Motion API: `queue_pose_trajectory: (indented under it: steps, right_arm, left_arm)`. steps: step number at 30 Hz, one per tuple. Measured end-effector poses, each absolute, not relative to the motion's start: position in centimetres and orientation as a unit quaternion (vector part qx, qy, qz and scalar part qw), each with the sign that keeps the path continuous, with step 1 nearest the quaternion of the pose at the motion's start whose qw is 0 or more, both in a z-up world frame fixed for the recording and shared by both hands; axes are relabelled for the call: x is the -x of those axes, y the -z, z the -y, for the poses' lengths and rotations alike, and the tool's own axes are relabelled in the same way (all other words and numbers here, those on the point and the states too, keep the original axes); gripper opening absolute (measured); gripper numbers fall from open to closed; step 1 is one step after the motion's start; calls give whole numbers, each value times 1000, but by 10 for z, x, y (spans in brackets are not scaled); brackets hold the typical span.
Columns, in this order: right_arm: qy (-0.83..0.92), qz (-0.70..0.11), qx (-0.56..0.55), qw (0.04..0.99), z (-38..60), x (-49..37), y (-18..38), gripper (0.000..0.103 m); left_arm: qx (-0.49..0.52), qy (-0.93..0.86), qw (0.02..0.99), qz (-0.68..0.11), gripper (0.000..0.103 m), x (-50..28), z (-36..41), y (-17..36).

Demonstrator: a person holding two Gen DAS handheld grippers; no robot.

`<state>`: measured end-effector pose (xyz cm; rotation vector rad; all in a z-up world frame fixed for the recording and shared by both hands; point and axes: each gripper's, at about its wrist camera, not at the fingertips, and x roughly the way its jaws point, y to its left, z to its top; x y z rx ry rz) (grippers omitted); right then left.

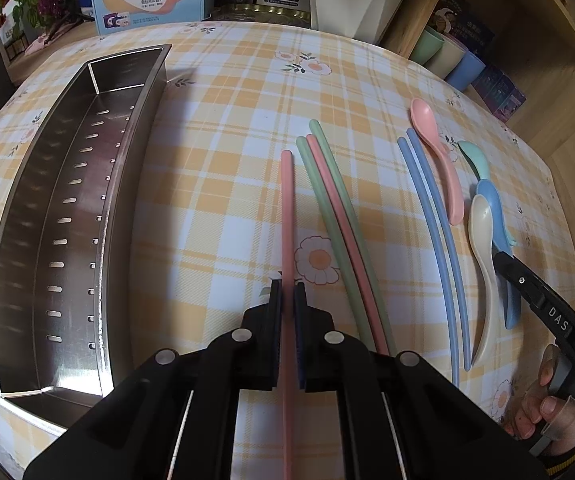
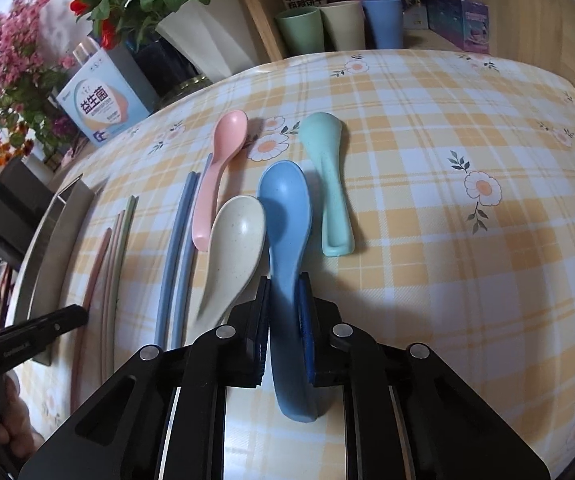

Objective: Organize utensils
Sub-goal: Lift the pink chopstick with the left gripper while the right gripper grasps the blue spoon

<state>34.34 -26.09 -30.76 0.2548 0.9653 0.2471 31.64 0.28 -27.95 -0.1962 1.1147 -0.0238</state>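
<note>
**Utensils gripped in both hands, tray off to the left**

Steel perforated tray [image 1: 67, 216] lies long-axis away from camera at the table's left, empty, well apart from the utensil row. Left gripper [image 1: 287, 300] is clamped on a pink chopstick [image 1: 286, 208], stick running straight out along the jaws, roughly parallel to the tray; left hand is the nearer to the tray. Right gripper [image 2: 285, 300] is pinched on the blue spoon [image 2: 285, 200] handle, bowl pointing forward, beige spoon [image 2: 235, 236] touching it at left. Next carry likely goes leftward.
</note>
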Motion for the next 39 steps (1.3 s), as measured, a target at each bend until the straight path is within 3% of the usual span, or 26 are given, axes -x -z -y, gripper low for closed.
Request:
queue_pose_trajectory:
  steps: [39]
  right_arm:
    - [-110, -418, -144, 890, 275, -331, 301, 14]
  left_arm:
    - [44, 8, 855, -517, 6, -309, 4, 269]
